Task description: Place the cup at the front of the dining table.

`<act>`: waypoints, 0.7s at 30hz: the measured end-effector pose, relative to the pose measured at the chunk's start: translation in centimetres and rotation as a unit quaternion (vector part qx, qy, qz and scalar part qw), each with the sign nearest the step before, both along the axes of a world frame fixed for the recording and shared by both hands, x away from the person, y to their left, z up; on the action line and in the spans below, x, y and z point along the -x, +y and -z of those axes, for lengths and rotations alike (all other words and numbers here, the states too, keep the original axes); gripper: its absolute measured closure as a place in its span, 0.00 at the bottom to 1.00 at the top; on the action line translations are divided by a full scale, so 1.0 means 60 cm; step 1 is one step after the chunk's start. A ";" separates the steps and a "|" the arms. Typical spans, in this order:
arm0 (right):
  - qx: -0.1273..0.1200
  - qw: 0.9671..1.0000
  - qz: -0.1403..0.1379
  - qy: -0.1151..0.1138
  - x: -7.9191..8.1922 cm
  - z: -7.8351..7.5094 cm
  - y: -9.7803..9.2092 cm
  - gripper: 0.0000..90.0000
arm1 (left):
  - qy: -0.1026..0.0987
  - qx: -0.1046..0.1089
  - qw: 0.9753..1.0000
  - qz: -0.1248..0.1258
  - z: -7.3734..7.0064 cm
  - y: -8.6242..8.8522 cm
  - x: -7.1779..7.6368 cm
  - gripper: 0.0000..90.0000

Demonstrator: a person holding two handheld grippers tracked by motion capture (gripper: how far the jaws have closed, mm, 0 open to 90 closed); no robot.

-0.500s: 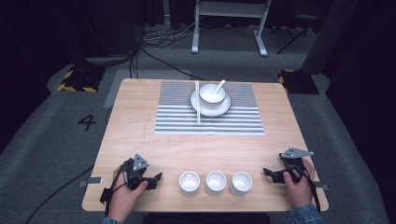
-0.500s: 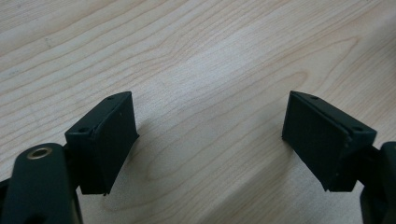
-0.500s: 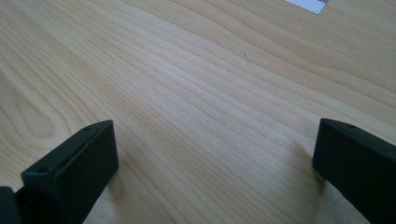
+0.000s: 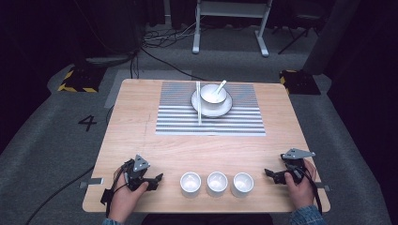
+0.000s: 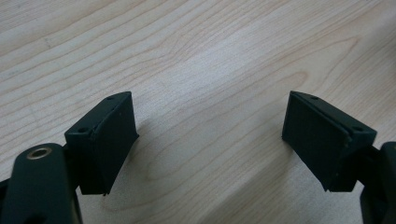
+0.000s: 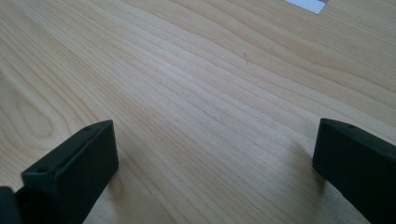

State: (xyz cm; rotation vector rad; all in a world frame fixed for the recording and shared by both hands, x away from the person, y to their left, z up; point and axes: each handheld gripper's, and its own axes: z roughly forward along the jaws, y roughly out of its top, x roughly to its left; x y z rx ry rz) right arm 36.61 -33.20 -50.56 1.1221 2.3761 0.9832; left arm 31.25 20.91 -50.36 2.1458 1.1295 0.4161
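Three small white cups stand in a row near the wooden table's front edge. A white bowl with a spoon in it sits on a white plate on the striped mat, with chopsticks lying along its left side. My left gripper rests on the table left of the cups, held by a hand, open and empty. My right gripper rests right of the cups, also open with bare wood between its fingers.
Beyond the table lie grey carpet, cables and a white stand's legs. A "4" is marked on the floor at the left. Yellow-black striped blocks sit near the table's far corners.
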 end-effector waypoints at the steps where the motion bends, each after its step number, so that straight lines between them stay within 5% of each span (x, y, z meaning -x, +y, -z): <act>1: -0.001 1.000 0.001 0.000 0.000 0.000 0.000 0.00 | 0.001 -0.001 1.000 0.001 0.000 0.000 0.001 0.20; 14: 0.000 1.000 0.000 0.000 0.000 0.000 0.000 0.00 | -0.006 -0.002 1.000 -0.007 -0.001 -0.006 0.006 0.22; 21: 0.000 1.000 0.001 0.000 0.000 0.000 0.000 0.00 | -0.059 0.056 0.997 -0.019 -0.022 -0.004 0.012 0.25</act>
